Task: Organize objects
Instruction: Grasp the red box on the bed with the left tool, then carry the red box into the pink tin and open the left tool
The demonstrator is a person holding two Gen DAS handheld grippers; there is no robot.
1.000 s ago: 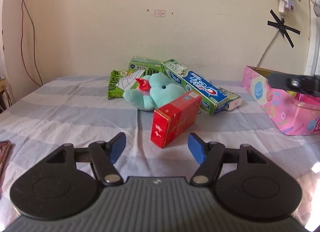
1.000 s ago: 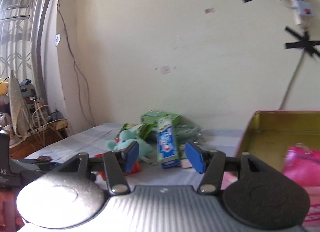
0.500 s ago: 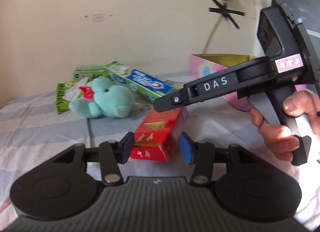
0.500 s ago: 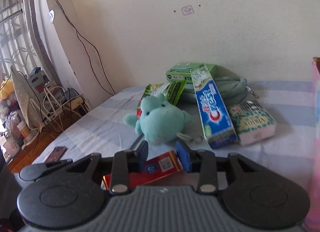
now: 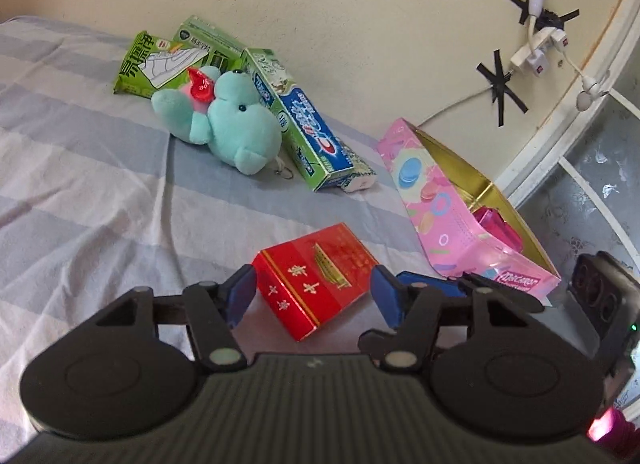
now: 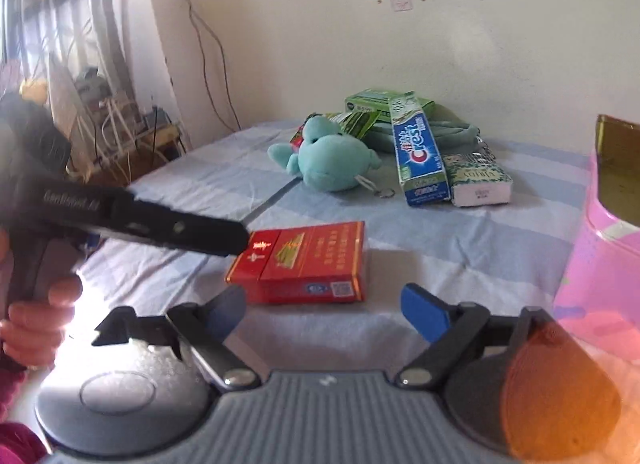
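A red box (image 5: pixel 316 276) lies flat on the striped bed sheet (image 5: pixel 88 184). My left gripper (image 5: pixel 313 298) reaches over its near end. Its jaws are opening, with the box between the blue pads, which do not press it. My right gripper (image 6: pixel 324 312) sits just short of the red box (image 6: pixel 304 264). Its jaws are opening wide and hold nothing. In the right wrist view, a left-gripper finger (image 6: pixel 180 228) reaches the box's left corner, and a hand (image 6: pixel 36 324) holds its handle. The right gripper's blue fingertip (image 5: pixel 420 278) shows behind my left one.
A pink box (image 5: pixel 440 204) with a gold inside stands open at the right, a pink packet (image 5: pixel 496 224) in it. By the wall lie a teal plush (image 5: pixel 228 124), a toothpaste carton (image 5: pixel 300 124), a green packet (image 5: pixel 152 64) and a small white carton (image 6: pixel 476 180). Cables hang on the wall.
Both grippers' jaws stand wider than half a second ago, the right far wider. The left view has rolled. The red box now lies flat ahead of the right gripper instead of low between its fingers.
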